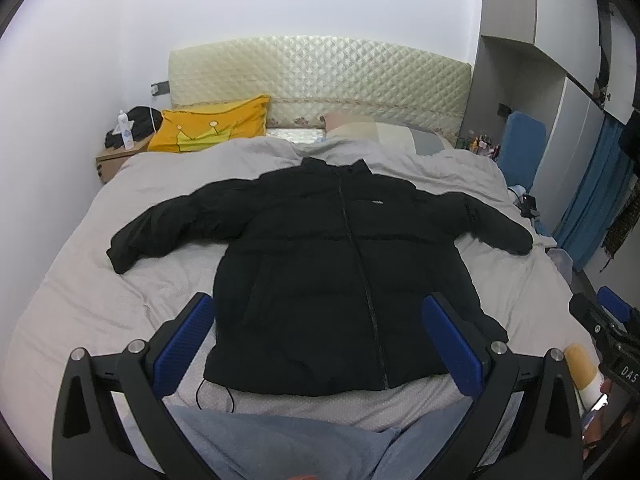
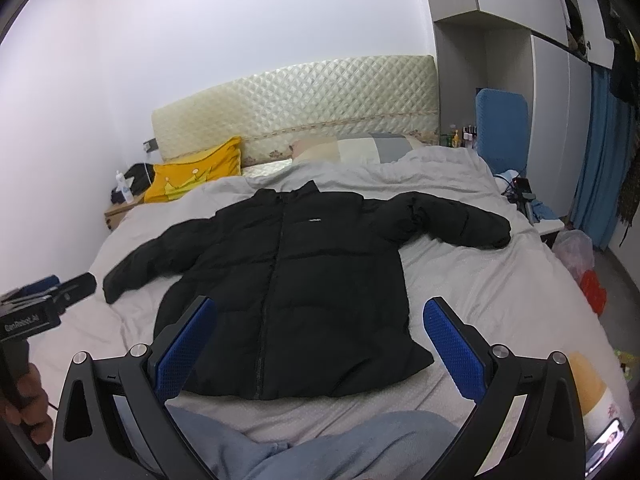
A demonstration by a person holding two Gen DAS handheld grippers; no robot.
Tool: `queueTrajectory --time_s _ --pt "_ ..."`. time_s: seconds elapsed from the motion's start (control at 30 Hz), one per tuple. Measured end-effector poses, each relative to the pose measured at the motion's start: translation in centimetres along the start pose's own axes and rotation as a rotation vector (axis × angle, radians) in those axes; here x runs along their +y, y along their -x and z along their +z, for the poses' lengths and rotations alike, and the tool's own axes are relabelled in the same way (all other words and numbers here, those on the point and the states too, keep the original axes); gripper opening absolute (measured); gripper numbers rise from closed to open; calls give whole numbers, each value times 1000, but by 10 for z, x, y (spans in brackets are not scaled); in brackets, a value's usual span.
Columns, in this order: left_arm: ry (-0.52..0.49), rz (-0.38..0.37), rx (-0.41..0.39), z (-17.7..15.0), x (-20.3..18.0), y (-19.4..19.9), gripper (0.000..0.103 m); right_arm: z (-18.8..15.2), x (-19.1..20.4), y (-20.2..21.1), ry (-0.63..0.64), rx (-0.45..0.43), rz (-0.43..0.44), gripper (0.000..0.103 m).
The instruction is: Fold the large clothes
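Lying zipped and face up in the middle of the grey bedsheet (image 1: 80, 288), the black puffer jacket (image 1: 320, 280) has both sleeves spread out to the sides, collar toward the quilted headboard (image 1: 320, 76). The left gripper (image 1: 320, 344) and the right gripper (image 2: 320, 344) hover over its near hem, fingers spread wide, holding nothing. A yellow crown pillow (image 1: 212, 126) lies far left, a patchwork pillow (image 2: 360, 148) far right. The person's blue-trousered knee (image 2: 320, 448) sits just near of the hem.
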State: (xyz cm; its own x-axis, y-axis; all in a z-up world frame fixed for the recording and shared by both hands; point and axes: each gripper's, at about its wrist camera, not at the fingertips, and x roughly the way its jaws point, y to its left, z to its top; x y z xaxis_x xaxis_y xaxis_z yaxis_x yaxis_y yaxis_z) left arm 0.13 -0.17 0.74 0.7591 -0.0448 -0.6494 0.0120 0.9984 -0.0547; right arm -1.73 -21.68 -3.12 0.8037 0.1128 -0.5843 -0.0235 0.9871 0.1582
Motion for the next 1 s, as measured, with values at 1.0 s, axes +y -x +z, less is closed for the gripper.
queueTrajectory --time_s 1.0 --pt "8 6 43 -6 6 -15 103 -9 8 -17 15 19 5 103"
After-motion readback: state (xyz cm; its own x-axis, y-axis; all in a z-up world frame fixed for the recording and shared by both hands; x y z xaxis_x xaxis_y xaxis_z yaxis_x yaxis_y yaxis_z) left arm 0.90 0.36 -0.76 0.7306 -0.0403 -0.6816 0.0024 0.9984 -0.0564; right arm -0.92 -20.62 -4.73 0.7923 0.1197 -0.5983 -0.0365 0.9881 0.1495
